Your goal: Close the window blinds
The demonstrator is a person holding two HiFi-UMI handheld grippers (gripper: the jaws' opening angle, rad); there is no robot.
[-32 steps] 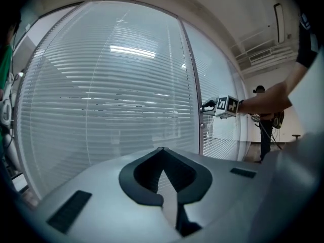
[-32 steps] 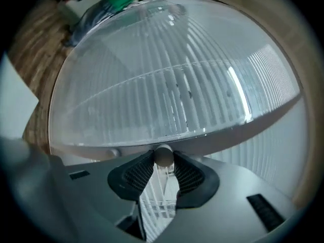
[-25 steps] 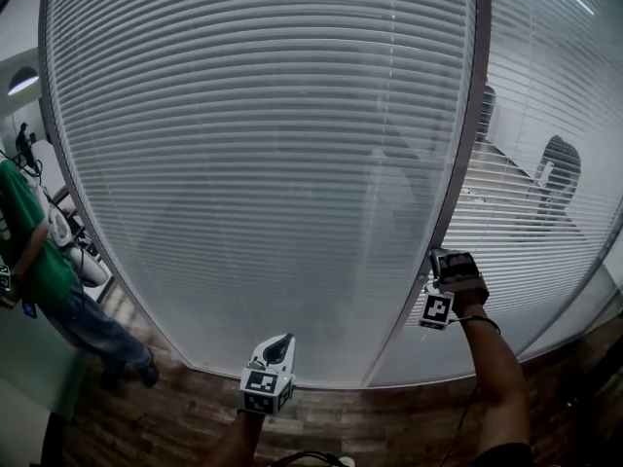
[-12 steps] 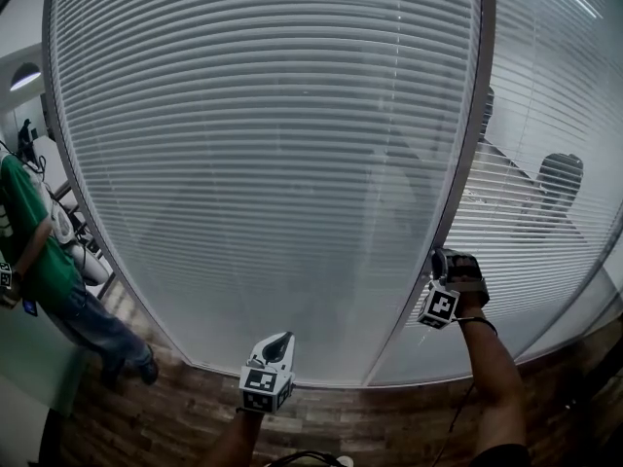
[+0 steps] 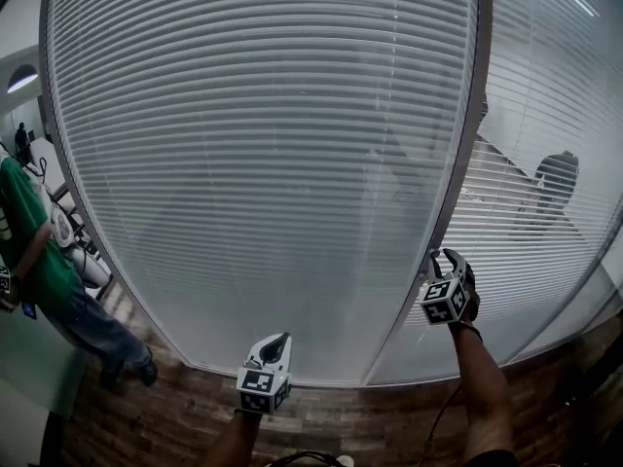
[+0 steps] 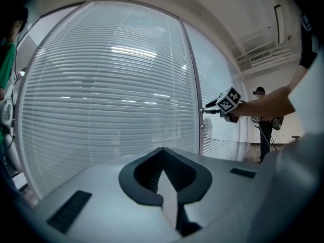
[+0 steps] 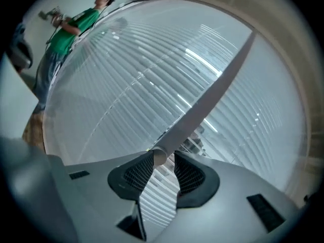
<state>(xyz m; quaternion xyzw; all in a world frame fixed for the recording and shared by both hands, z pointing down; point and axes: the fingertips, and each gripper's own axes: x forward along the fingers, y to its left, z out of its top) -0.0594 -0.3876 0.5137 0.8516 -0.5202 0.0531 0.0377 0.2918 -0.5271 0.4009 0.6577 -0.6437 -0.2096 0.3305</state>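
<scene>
Blinds (image 5: 263, 163) hang straight ahead; right gripper (image 5: 444, 254), pinching the small knob (image 7: 160, 156) on the frame (image 5: 459, 178), has just rolled, which should tip them shut; left gripper (image 5: 282, 340) is clenched, empty.

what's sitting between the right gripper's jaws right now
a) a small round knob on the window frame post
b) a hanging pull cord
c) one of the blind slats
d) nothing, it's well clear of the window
a: the right gripper is up against the frame post, and the right gripper view shows its two pads closed on either side of a small round knob at the near end of that post.
</scene>
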